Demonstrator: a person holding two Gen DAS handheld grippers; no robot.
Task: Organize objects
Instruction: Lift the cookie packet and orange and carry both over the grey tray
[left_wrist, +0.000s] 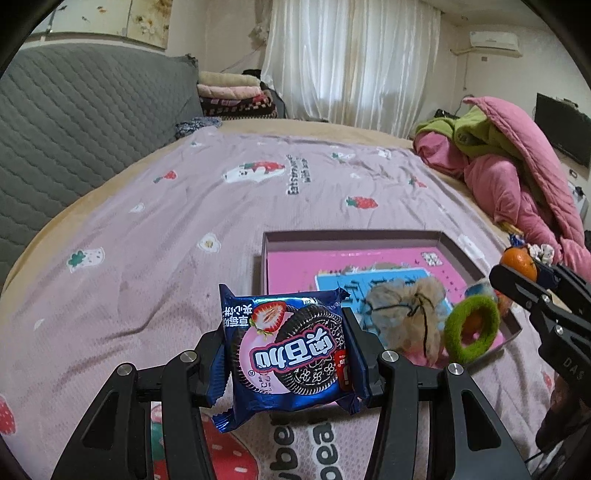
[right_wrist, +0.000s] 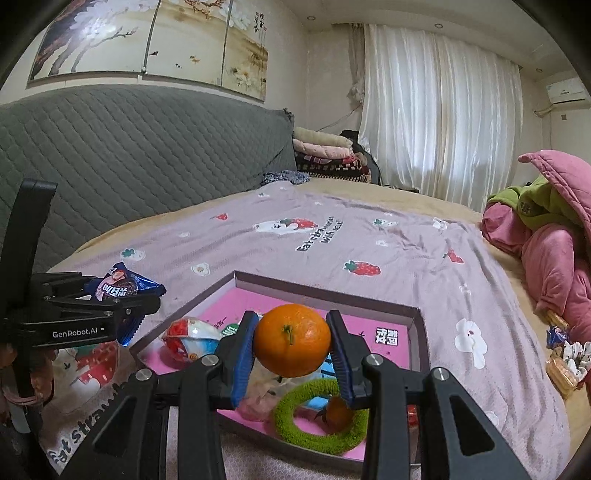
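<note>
Clamping an orange (right_wrist: 291, 345) between right gripper (right_wrist: 291, 354) fingers — above the box (right_wrist: 415, 325).

The bedspread (left_wrist: 147, 206) at upper left lies open. The box's (right_wrist: 332, 291) near end is crowded by a green ring (right_wrist: 321, 417) and pouch (left_wrist: 402, 314).

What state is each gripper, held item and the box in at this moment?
left gripper: shut on the cookie packet.
cookie packet: held off the bed, print upside down.
right gripper: shut on the orange.
orange: held above the box.
box: open, no lid, lying on the bedspread.
green ring: lying in the box, a second small orange fruit inside it.
drawstring pouch: in the box, tied shut.
</note>
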